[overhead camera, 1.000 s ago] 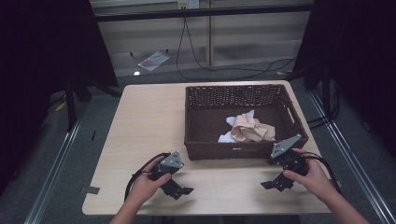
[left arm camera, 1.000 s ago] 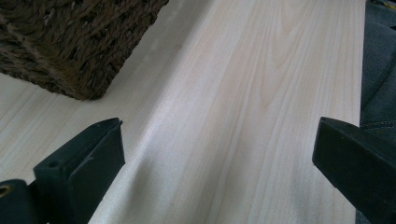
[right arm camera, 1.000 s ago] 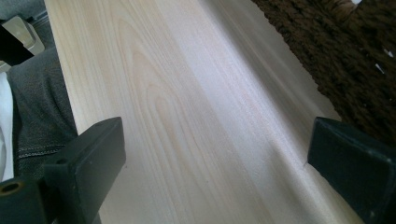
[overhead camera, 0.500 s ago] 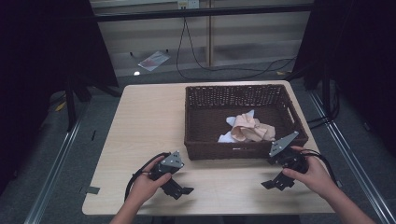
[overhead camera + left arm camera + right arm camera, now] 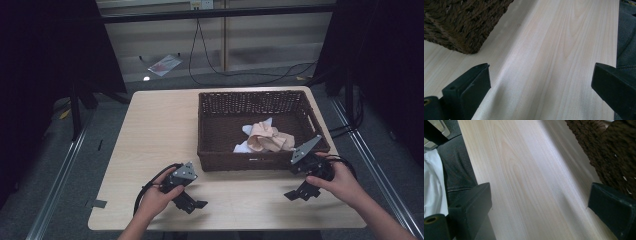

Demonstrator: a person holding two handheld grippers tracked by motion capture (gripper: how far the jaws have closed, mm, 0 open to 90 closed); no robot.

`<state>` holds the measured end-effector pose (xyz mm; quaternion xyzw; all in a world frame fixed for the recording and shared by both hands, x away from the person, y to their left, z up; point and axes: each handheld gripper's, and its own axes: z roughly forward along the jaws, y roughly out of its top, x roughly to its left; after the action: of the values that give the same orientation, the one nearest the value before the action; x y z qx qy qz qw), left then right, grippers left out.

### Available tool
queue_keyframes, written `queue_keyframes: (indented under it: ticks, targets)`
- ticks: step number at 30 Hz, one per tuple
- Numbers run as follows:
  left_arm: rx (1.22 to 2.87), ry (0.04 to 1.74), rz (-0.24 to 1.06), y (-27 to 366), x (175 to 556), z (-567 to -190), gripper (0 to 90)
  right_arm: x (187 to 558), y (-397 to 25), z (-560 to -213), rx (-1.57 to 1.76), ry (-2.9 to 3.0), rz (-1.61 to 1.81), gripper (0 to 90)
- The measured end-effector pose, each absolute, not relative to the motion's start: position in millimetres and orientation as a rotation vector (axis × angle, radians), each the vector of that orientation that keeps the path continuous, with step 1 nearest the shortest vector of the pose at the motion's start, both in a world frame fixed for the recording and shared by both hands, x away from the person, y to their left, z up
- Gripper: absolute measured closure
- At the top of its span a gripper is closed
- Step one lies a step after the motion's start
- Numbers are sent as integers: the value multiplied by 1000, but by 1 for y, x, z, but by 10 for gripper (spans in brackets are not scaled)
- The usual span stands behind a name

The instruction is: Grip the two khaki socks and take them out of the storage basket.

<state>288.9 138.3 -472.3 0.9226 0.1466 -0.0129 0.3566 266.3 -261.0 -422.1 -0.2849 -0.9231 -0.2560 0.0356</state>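
Dim room, dark curtains at both sides, cables on the floor beyond a pale wood bench (image 5: 160, 130).

High view: brown wicker basket (image 5: 210, 125) sits on the bench's right half, near the far edge. Crumpled cloth (image 5: 265, 137), peach and white, lies inside toward the basket's near wall. Left gripper (image 5: 192, 204) rests low on the bench near the front edge, well apart from the basket. Right gripper (image 5: 302, 192) sits just off the basket's near right corner, tilted.

Left gripper view: jaws spread wide, nothing between them; bare wood ahead, a basket corner (image 5: 466, 22) at upper left.

Right gripper view: jaws likewise released, empty; basket wall (image 5: 609, 155) runs along the right, bench edge at left.

Judgement: cloth looks light, soft and limp, and should bunch rather than slide. Best pinched at a raised fold on top. Basket walls stand high, so the approach wants to come from above; weave could snag a jaw. Open bench to the basket's left gives room to work.
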Motion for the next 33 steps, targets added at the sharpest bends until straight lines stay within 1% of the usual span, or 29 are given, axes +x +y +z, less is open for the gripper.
queue_keyframes:
  ticks: [33]
  targets:
    - [2382, 379, -39, 139, 289, -473, 19, 286, -264, -365, -871, -2828, -763, 61]
